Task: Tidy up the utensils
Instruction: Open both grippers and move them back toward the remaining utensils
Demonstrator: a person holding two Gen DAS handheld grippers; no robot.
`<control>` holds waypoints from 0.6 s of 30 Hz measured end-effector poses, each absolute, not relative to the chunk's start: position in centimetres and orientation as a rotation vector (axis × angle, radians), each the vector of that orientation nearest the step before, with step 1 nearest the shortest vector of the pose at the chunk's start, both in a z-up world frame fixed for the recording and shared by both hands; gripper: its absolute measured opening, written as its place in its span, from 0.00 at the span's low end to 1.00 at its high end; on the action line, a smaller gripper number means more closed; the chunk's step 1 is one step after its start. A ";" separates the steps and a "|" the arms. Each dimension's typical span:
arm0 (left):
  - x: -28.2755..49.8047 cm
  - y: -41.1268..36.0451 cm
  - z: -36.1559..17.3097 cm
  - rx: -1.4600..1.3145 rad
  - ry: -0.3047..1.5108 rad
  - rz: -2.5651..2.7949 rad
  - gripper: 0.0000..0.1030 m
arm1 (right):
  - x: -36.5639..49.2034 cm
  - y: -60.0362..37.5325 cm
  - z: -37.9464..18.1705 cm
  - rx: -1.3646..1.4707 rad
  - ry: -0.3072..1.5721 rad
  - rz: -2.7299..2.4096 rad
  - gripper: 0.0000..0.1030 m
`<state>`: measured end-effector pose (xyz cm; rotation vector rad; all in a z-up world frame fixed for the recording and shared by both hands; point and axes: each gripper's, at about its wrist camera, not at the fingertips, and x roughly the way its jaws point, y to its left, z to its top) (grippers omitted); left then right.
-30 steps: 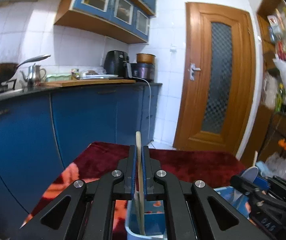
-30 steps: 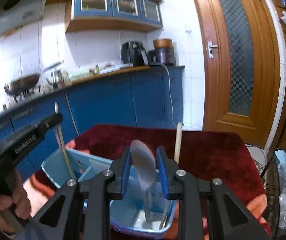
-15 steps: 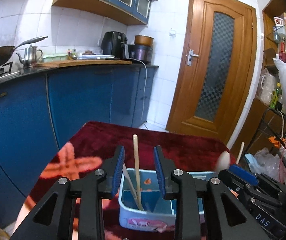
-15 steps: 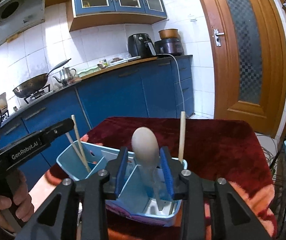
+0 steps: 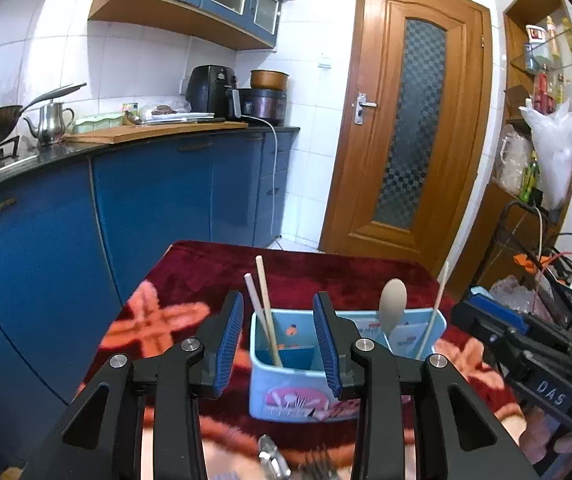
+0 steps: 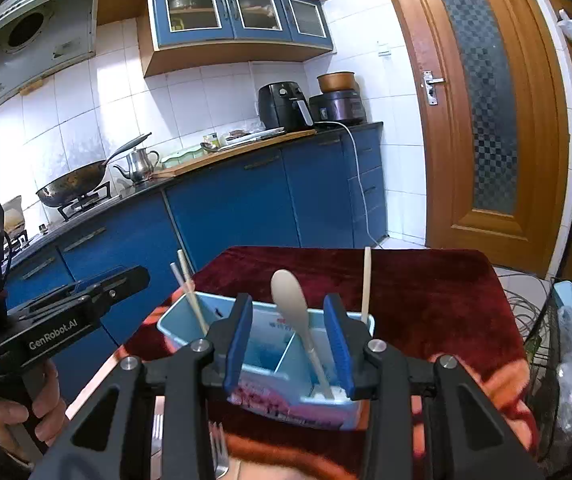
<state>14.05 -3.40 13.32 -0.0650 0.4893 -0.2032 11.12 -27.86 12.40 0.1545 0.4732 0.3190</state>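
A light blue divided caddy point(image 5: 298, 376) stands on the red patterned cloth. Two pale chopsticks point(image 5: 263, 312) lean in its left compartment. A pale spoon point(image 5: 392, 308) stands bowl-up in a right compartment, with a single chopstick point(image 5: 434, 312) beside it. My left gripper point(image 5: 278, 312) hovers short of the caddy; its jaws are opening, with nothing pressed between them. In the right wrist view my right gripper point(image 6: 289, 308) is open too. The spoon point(image 6: 292, 300) stands free beyond its pads, inside the caddy point(image 6: 269, 344).
Fork tines point(image 6: 215, 452) lie on the cloth just under the grippers. A hand point(image 6: 17, 412) holds the left gripper's handle at the left. Blue kitchen cabinets point(image 5: 145, 208) run along the left, a wooden door point(image 5: 402, 140) stands behind, and cluttered shelves are at the right.
Both grippers opened: the left let go of a chopstick, the right let go of the spoon. Both then drew back and up from the caddy, where the utensils stay.
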 end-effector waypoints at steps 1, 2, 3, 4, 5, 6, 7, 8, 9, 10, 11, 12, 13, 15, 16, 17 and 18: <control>13.6 -3.3 13.5 -0.059 0.493 -0.203 0.36 | 10.7 -27.8 12.5 0.156 0.475 0.317 0.39; 13.3 -3.1 13.7 -0.054 0.497 -0.205 0.36 | 10.2 -27.6 12.7 0.154 0.481 0.316 0.39; 12.9 -3.0 13.8 -0.049 0.500 -0.206 0.36 | 9.7 -27.5 12.9 0.150 0.486 0.315 0.39; 12.4 -2.8 13.9 -0.043 0.504 -0.208 0.36 | 9.1 -27.4 13.1 0.145 0.489 0.313 0.39; 12.1 -2.7 14.0 -0.038 0.506 -0.207 0.36 | 8.7 -27.2 13.2 0.138 0.491 0.312 0.39; 11.6 -2.5 14.1 -0.030 0.509 -0.205 0.36 | 8.3 -27.1 13.3 0.132 0.494 0.309 0.39; 11.1 -2.2 14.1 -0.023 0.509 -0.200 0.36 | 7.6 -26.9 13.4 0.124 0.499 0.307 0.39; 10.8 -2.1 14.1 -0.021 0.511 -0.197 0.36 | 7.1 -26.8 13.4 0.120 0.505 0.310 0.39; 10.3 -1.8 14.0 -0.018 0.520 -0.195 0.36 | 6.7 -26.7 13.4 0.116 0.511 0.313 0.39; 9.9 -1.6 13.8 -0.013 0.532 -0.194 0.36 | 6.1 -26.6 13.4 0.110 0.523 0.314 0.39; 9.6 -1.4 13.6 -0.008 0.543 -0.194 0.36 | 5.7 -26.6 13.3 0.107 0.532 0.311 0.39; 9.4 -1.2 13.4 -0.002 0.554 -0.195 0.36 | 5.2 -26.6 13.1 0.104 0.543 0.307 0.39; 9.2 -1.1 13.2 0.004 0.567 -0.197 0.36 | 5.0 -26.6 13.0 0.103 0.553 0.306 0.39; 8.7 -0.8 12.4 0.022 0.603 -0.198 0.36 | 4.3 -26.6 12.5 0.108 0.582 0.302 0.39; 8.6 -0.6 12.1 0.027 0.619 -0.199 0.36 | 4.1 -26.6 12.1 0.108 0.600 0.300 0.40; 8.4 -0.4 11.5 0.034 0.647 -0.200 0.36 | 3.8 -26.6 11.8 0.109 0.612 0.299 0.40; 8.4 -0.2 11.0 0.037 0.664 -0.203 0.36 | 3.6 -26.6 11.4 0.110 0.628 0.299 0.40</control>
